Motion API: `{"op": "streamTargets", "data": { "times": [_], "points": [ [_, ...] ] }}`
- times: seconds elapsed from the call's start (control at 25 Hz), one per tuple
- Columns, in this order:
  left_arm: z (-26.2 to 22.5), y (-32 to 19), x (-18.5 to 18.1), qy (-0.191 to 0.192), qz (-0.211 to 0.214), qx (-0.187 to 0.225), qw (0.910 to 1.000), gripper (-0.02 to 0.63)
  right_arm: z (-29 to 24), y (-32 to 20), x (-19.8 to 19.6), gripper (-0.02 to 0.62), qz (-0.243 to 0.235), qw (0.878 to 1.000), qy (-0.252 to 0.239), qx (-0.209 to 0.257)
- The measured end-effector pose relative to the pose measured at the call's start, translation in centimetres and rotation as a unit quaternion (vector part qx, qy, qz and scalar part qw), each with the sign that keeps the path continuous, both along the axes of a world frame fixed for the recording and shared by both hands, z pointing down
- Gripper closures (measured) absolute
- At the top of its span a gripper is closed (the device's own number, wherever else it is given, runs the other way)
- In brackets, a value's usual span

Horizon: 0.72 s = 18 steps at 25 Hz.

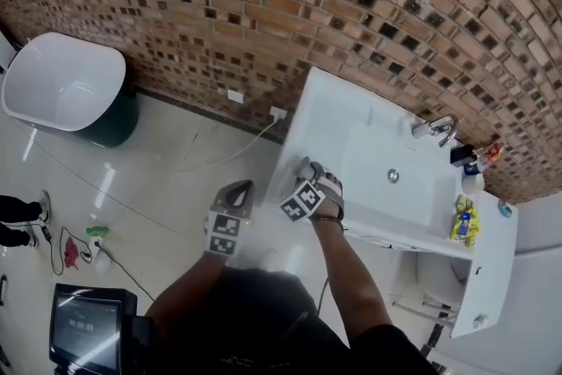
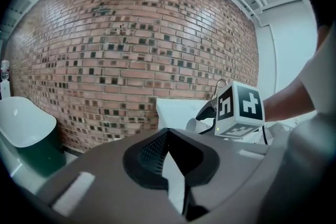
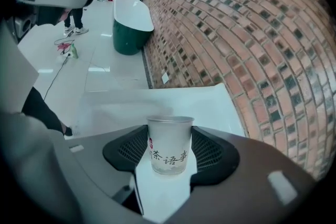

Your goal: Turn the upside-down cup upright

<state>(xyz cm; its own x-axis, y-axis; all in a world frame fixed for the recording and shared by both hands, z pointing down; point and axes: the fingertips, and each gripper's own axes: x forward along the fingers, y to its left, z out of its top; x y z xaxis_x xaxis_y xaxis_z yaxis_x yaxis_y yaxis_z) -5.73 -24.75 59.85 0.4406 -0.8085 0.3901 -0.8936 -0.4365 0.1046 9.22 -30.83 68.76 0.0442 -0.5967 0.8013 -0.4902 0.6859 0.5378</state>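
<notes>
- The right gripper (image 3: pixel 170 132), angled steeply down over the white counter (image 3: pixel 157 102), had its jaws set wide, pads against the sides of the cup (image 3: pixel 169 147).
- The cup stood rim-up between those jaws.
- The left gripper (image 2: pixel 169 136), tilted slightly down beside the counter's edge, had its jaws together and empty.

One cup (image 3: pixel 169 144), two claws (image 1: pixel 238 191) (image 1: pixel 308 169), one bathtub (image 1: pixel 66 83).

Left gripper (image 2: pixel 168 135) jaws closed together; right gripper (image 3: pixel 169 134), just beside it and angled downward, pads seated on both sides of the upright cup (image 3: pixel 169 148) between them.
</notes>
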Motion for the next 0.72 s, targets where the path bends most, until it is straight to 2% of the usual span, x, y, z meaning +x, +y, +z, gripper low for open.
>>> {"op": "streamTargets", "data": {
  "times": [0.16, 0.28, 0.36, 0.48, 0.6, 0.72],
  "points": [
    [0.0, -0.1, 0.3, 0.000, 0.006, -0.001, 1.0000, 0.614, -1.1, 0.3, 0.3, 0.321, 0.032, 0.996, -0.065, 0.044],
    [0.0, -0.1, 0.5, -0.004, 0.010, 0.001, 0.9999, 0.614, -2.2, 0.4, 0.0, 0.321, 0.067, 0.984, -0.148, 0.075],
    [0.0, 0.0, 0.8, -0.005, 0.014, 0.001, 0.9999, 0.614, -2.7, 0.3, 0.2, 0.321, 0.100, 0.968, -0.214, 0.089],
    [0.0, 0.1, 0.9, -0.006, 0.018, 0.000, 0.9998, 0.614, -3.6, 0.0, 0.5, 0.319, 0.153, 0.930, -0.319, 0.098],
    [0.0, 0.2, 0.5, -0.010, 0.015, -0.002, 0.9998, 0.612, -4.5, -0.4, 0.6, 0.319, 0.176, 0.898, -0.390, 0.107],
    [0.2, 0.3, 0.2, -0.014, 0.012, -0.006, 0.9998, 0.614, -4.4, -0.9, 0.6, 0.319, 0.171, 0.881, -0.426, 0.110]
  ]
}}
